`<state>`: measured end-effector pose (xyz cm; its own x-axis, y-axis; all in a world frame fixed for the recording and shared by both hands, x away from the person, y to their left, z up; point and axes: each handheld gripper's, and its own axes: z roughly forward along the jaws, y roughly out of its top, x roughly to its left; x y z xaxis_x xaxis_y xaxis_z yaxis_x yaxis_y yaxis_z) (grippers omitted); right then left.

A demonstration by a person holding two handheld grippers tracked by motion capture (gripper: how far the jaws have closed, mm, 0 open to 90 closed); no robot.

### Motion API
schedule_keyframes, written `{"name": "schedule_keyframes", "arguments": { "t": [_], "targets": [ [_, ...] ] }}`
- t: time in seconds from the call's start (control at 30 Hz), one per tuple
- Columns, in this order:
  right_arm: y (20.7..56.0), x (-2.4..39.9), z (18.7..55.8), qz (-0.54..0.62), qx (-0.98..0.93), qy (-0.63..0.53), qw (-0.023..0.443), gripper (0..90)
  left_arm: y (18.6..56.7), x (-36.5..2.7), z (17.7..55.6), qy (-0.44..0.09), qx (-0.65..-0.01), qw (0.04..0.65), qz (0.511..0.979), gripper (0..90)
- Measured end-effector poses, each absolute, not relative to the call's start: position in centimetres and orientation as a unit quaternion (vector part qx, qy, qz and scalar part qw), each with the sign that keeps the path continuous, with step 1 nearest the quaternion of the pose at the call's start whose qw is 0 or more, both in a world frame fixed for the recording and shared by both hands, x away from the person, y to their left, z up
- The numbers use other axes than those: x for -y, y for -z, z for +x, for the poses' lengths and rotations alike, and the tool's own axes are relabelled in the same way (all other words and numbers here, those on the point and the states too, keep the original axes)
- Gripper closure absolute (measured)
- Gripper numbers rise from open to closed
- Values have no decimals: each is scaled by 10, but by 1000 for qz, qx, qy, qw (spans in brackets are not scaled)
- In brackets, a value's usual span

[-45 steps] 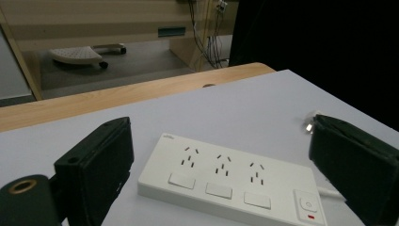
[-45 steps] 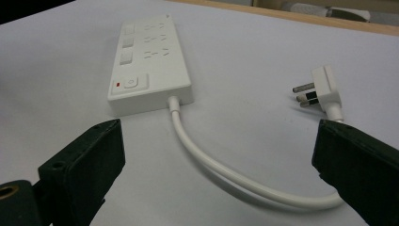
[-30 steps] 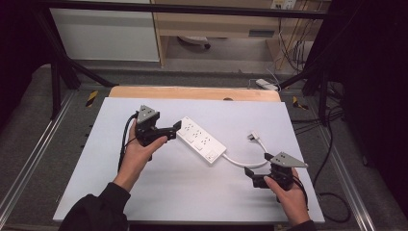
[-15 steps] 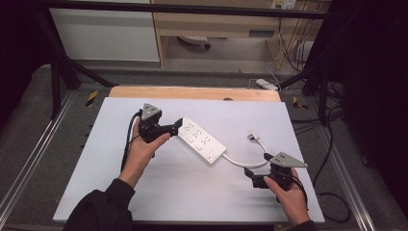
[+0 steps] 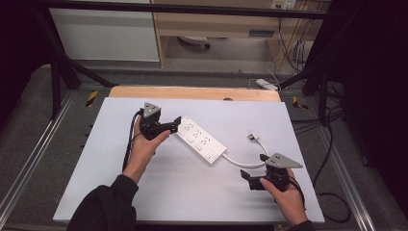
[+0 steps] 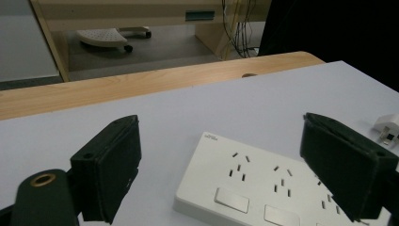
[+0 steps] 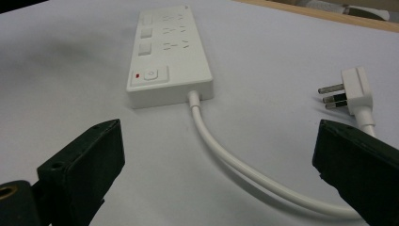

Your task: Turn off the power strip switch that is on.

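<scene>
Held in the person's left hand, the left gripper is seen in the high view at the far-left end of the power strip, with its jaws spread wide and nothing pinched between them. In the left gripper view the two black jaws are seen standing on either side of the strip's end, apart from it.

A white, long, flat power strip is laid diagonally near the middle of the white table, running from far left to near right. Three rows of socket slots and square rocker switches beside them are made out on its top, and a larger button with a small red mark beside it is seen at the cord end in the right gripper view. A white cord is led from that end in a curve toward the right, then back to a white plug with bare metal pins, lying flat on the table.

The near part of the cord is cut off at the bottom of the right gripper view.

At the near right, the right gripper is held with its jaws wide apart and empty; the cord is seen passing between them.
</scene>
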<state>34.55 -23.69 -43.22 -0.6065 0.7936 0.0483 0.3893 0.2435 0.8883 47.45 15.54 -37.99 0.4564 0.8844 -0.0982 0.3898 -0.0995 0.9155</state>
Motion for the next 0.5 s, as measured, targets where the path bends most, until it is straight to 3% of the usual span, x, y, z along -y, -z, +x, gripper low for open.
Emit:
{"name": "schedule_keyframes", "arguments": {
  "t": [0.37,0.5],
  "targets": [
    [432,240,345,397,-754,-479,213,31,383,-157,481,-255,-462,480,701,130],
    [432,240,344,397,-754,-478,214,31,386,-155,484,-262,-463,470,704,175]
  ]
}}
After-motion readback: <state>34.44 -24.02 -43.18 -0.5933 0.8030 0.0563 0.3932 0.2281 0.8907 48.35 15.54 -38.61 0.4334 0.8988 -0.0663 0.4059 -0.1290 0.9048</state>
